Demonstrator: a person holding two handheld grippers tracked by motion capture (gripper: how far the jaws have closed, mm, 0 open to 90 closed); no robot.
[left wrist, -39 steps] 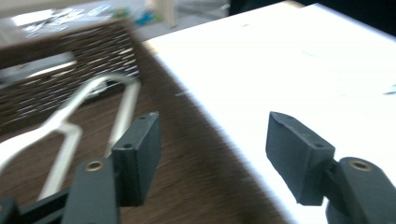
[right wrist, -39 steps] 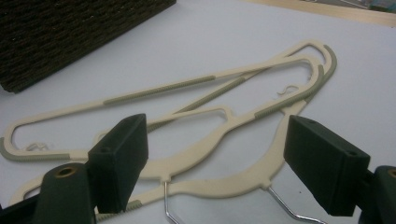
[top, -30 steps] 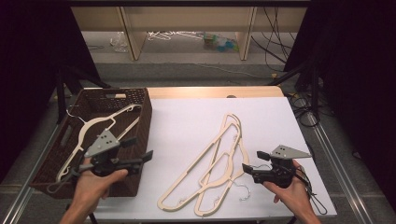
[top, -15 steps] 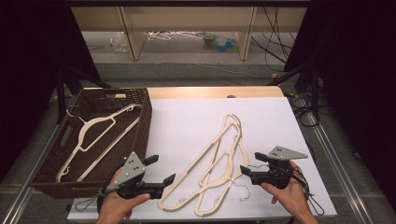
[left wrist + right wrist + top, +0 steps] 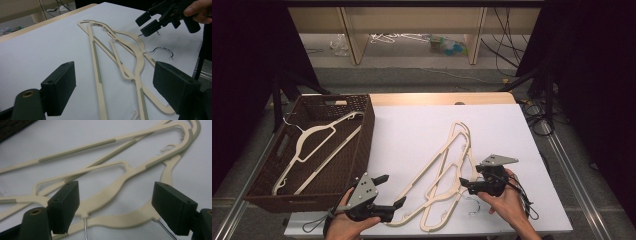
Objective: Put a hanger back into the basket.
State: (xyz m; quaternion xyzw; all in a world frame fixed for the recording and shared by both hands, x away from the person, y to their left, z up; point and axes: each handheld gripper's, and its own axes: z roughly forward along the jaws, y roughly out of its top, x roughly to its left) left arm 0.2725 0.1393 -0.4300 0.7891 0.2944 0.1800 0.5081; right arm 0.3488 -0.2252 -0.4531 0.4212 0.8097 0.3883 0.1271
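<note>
Two cream plastic hangers point(image 5: 459, 125) lie overlapped on the white table, hooks toward the front. My left gripper point(image 5: 392, 191) hovers open at their front-left end; in the left gripper view the hangers point(image 5: 96, 57) stretch away between its wide jaws point(image 5: 117, 87). My right gripper point(image 5: 466, 184) is open at the hangers' right side, near the necks. In the right gripper view a hanger's broad shoulder point(image 5: 105, 197) lies between the jaws point(image 5: 117, 206), untouched. A third cream hanger point(image 5: 319, 130) rests inside the brown wicker basket point(image 5: 362, 145).
The basket stands at the table's left edge, beside my left hand. A metal hook point(image 5: 472, 205) curls on the sheet by my right hand. The right gripper point(image 5: 152, 22) appears far off in the left gripper view. Shelving and cables lie beyond the table.
My left gripper has come off the basket, moving right and down to the hangers' front-left end. The right gripper has crept left toward the hanger necks.
</note>
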